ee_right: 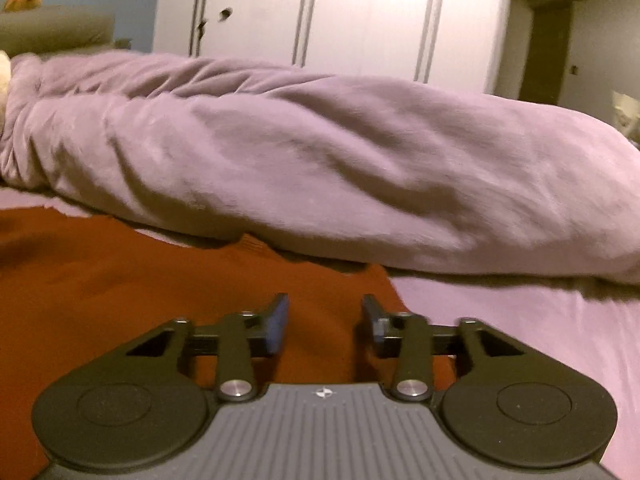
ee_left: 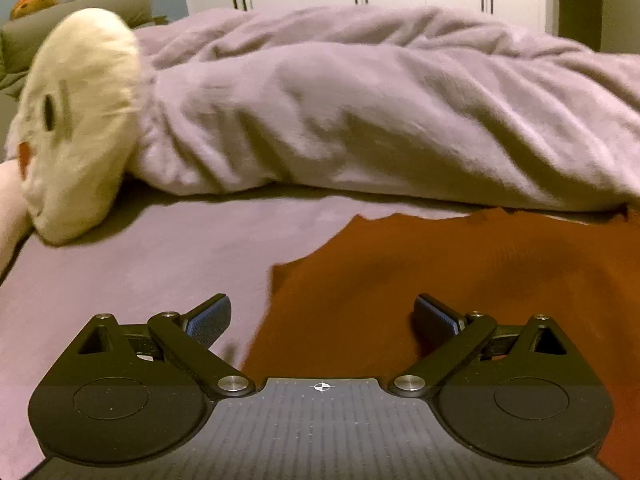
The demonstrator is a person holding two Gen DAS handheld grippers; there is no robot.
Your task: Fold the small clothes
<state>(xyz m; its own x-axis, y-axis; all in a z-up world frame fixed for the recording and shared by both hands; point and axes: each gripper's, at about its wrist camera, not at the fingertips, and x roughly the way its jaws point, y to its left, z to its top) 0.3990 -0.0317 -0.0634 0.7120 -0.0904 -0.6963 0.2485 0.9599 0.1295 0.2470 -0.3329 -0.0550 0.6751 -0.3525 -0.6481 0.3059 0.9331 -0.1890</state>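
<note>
A rust-orange garment lies flat on the purple bed sheet. In the left wrist view my left gripper is wide open and empty, just above the garment's left edge. In the right wrist view the same garment fills the lower left. My right gripper is open with a narrower gap, empty, low over the garment's right part near its right edge. The garment's near side is hidden by both grippers.
A bunched purple duvet runs across the bed behind the garment, also in the right wrist view. A cream plush toy lies at the left. White wardrobe doors stand behind the bed.
</note>
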